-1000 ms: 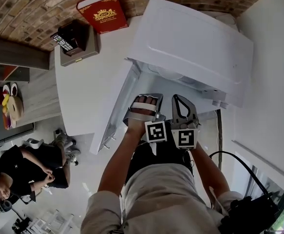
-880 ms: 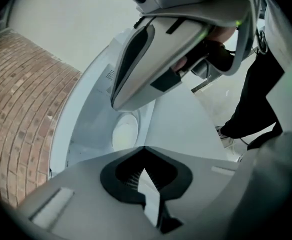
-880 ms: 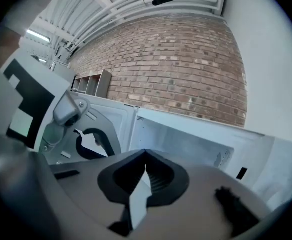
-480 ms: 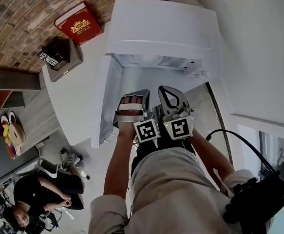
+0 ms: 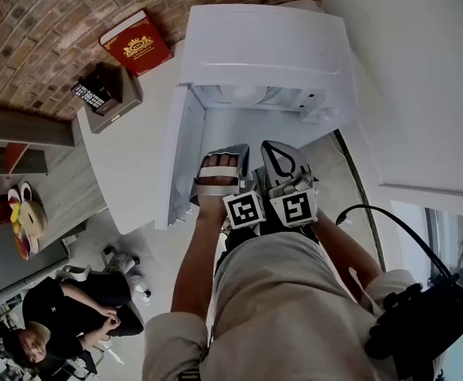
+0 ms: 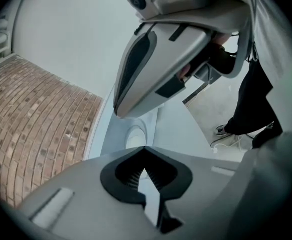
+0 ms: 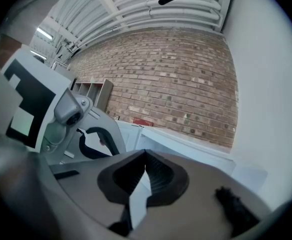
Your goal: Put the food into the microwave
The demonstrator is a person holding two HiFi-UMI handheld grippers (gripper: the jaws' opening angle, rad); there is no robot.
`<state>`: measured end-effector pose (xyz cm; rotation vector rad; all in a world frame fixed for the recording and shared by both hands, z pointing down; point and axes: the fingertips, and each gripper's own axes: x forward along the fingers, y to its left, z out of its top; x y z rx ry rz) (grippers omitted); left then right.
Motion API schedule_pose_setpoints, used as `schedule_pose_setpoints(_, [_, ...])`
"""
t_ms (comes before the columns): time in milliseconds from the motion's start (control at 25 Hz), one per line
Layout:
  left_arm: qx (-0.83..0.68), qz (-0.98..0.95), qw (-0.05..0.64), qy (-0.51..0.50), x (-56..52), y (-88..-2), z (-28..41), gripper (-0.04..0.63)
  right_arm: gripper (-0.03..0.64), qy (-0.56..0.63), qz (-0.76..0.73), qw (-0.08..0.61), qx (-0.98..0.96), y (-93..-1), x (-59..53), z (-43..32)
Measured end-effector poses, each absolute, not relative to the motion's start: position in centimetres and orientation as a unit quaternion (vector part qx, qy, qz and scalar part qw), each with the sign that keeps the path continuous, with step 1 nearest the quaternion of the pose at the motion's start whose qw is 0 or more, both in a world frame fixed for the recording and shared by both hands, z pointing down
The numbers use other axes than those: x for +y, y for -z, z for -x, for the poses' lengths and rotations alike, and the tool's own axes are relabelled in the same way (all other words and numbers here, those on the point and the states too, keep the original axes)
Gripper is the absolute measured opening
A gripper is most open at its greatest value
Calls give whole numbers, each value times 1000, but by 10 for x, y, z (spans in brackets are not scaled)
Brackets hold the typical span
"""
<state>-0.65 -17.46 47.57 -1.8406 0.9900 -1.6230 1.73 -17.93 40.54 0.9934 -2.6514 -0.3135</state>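
Left gripper (image 5: pixel 221 151): a hand (image 5: pixel 217 171) is holding it in front of the open microwave (image 5: pixel 271 46), its jaws pressing tip to tip with nothing between them.
Right gripper (image 5: pixel 275 148): it is hanging just beside the left one, its tips meeting too and carrying nothing. The hand behind it is hiding under the marker cube.
Microwave: it is standing on the white table (image 5: pixel 124 157) with its door (image 5: pixel 180 153) open to the left. The top's edge is covering most of the cavity.
Food: nothing is showing clearly as food. A pale round shape (image 5: pixel 245 94) is lying inside the cavity, and it could be a plate or the turntable.
Far end of table: a red book (image 5: pixel 138 42) and a dark keypad device (image 5: pixel 96 90) are sitting by the brick wall (image 5: pixel 40 14).
Lower left: the frame edge is cutting off a seated person (image 5: pixel 72 316).
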Motion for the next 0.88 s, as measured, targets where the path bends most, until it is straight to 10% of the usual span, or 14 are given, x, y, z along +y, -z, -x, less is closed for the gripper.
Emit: schedule_pose_setpoints(880, [365, 674, 257, 588, -180, -471, 2, 8, 9, 124, -351, 148, -916, -398, -182, -21])
